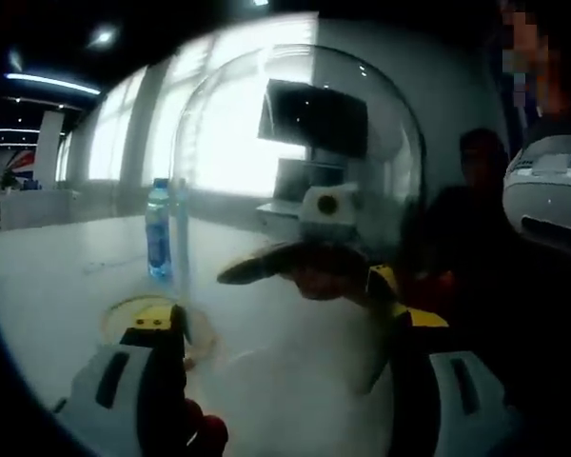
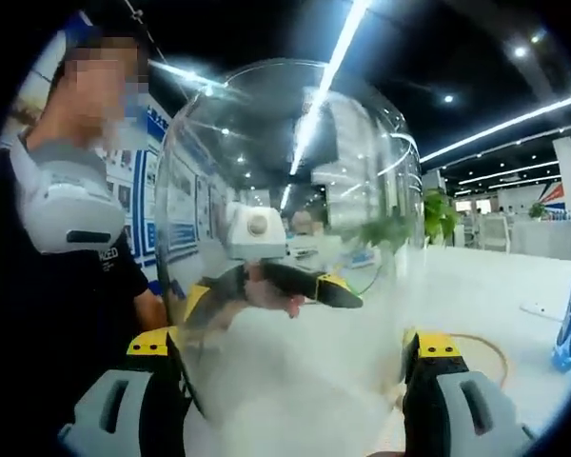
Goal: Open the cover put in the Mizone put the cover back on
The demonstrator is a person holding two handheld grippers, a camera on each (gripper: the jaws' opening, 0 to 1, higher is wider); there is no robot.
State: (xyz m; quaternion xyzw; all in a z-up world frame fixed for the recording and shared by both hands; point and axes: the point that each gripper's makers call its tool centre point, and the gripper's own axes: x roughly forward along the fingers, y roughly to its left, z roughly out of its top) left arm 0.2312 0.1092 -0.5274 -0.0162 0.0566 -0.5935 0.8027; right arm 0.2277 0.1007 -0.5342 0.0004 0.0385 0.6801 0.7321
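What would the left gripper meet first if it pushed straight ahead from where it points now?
The clear dome, which already sits between the left gripper fingers. Seen through its glass, the right gripper comes next on the far side. The bottle stands off to the side, out of that line; depth is hard to judge.

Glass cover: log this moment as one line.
cover: clear dome between left tool and right tool | Mizone bottle: upright on table, outside dome

The way ahead of both grippers is blocked by the clear dome cover (image 1: 295, 171) (image 2: 285, 238). Open tabletop (image 1: 57, 276) is left around the Mizone bottle (image 1: 158, 228) (standing well apart), while a person (image 2: 67, 238) is close behind.
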